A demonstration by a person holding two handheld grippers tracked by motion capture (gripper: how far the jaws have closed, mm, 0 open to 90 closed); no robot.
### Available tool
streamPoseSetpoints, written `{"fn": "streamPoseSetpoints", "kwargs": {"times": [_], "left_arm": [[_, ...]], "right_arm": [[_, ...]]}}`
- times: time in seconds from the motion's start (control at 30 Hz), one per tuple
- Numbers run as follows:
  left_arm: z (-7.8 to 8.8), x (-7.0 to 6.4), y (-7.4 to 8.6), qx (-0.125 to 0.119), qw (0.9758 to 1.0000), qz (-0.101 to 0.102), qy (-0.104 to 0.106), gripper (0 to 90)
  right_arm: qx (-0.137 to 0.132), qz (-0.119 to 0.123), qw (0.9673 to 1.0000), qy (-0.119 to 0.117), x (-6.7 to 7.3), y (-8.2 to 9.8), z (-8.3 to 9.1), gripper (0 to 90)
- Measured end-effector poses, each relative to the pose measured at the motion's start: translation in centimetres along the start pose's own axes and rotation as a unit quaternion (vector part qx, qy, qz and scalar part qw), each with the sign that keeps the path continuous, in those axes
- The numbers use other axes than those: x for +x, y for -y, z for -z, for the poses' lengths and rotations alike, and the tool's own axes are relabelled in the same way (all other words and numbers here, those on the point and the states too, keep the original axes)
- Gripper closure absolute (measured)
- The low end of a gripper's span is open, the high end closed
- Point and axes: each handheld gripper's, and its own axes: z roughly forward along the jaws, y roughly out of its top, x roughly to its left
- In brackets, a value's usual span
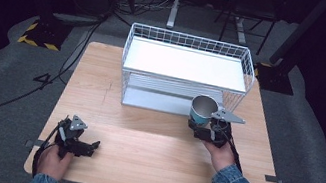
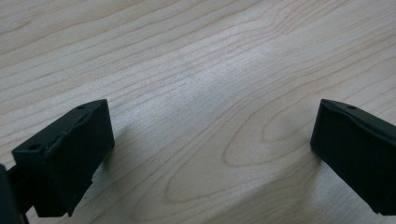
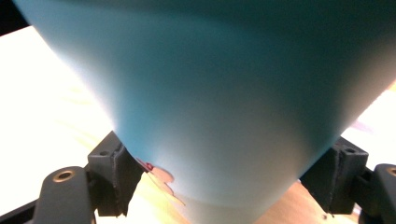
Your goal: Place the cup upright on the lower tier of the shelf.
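Observation:
A teal cup with a shiny metal inside stands upright just in front of the white wire rack. My right gripper is shut on the cup near its base. In the right gripper view the teal cup sits between both black fingers, and a small pinkish mark shows low on its wall. My left gripper rests at the front left of the wooden table. Its jaws stand wide apart over bare wood, nothing between its fingers.
The wire rack has a white top shelf and a lower ribbed shelf. Grey floor surrounds the table, with cables at the left. Black stands and a desk frame rise behind.

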Motion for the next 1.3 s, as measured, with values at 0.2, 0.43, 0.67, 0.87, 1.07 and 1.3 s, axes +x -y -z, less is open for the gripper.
{"fn": "streamPoseSetpoints", "kwargs": {"times": [0.2, 0.43, 0.67, 0.87, 1.07, 1.3], "left_arm": [[0.1, 0.0, 0.1, 0.000, 1.0000, 0.006, -0.003, 0.0], [0.2, 0.0, 0.2, 0.001, 0.9999, 0.008, -0.008, 0.0], [0.2, -0.1, 0.2, 0.001, 0.9999, 0.011, -0.011, 0.0], [0.3, 0.0, 0.2, 0.002, 0.9999, 0.010, -0.007, 0.0], [0.5, 0.0, 0.5, 0.000, 0.9999, 0.007, -0.010, 0.1], [0.5, 0.0, 0.6, 0.001, 0.9999, 0.007, -0.010, 0.0]], "right_arm": [[-0.001, -0.001, 1.0000, 0.003, 0.2, -0.8, -1.5, 23.5], [-0.003, 0.005, 1.0000, 0.003, 0.6, -1.4, -3.6, 23.5], [0.000, 0.004, 1.0000, 0.004, 1.1, -2.1, -5.5, 23.5], [-0.001, 0.005, 1.0000, 0.005, 1.2, -2.6, -6.9, 23.5], [-0.007, -0.003, 0.9998, 0.016, 1.1, -3.1, -8.7, 23.5], [-0.010, -0.002, 0.9997, 0.021, 1.1, -3.4, -10.0, 23.5]]}}
